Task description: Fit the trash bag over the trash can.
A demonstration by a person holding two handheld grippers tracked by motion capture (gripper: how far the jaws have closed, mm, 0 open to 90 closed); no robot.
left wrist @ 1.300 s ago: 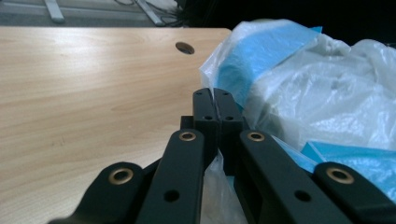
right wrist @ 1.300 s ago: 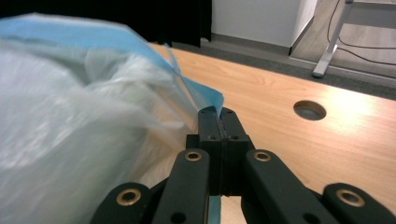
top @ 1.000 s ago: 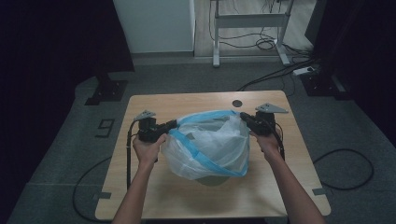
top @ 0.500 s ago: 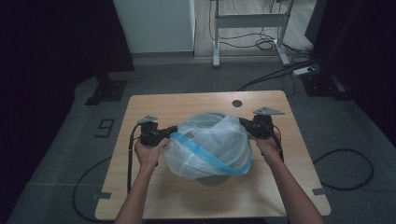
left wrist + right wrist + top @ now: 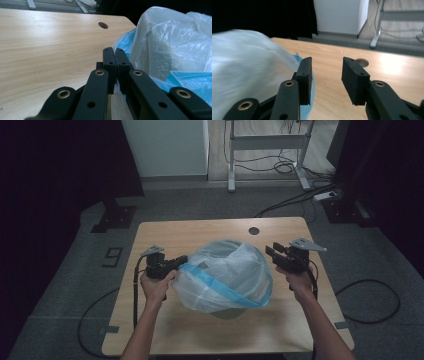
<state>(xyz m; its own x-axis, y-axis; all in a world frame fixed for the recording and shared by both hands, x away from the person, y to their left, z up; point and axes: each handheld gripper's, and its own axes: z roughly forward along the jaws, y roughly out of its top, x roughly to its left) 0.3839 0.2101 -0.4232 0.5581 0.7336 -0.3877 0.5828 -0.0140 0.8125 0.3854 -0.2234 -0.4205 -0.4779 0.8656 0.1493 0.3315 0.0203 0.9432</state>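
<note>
While clamped in the left gripper (image 5: 181,261), plastic bag (image 5: 225,277) just beside the released right gripper (image 5: 271,252); jaws just opened

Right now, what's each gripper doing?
Left gripper: shut on the bag.
Right gripper: jaws just opened, nothing between them, beside the bag.

You look down from above the tabletop (image 5: 165,235); both gripper cameras skim it closely, sharing the plastic bag (image 5: 225,277) and round hole (image 5: 254,230).

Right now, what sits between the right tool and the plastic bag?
Nothing: in the high view only bare table separates the right tool, jaws open, from the plastic bag.
</note>
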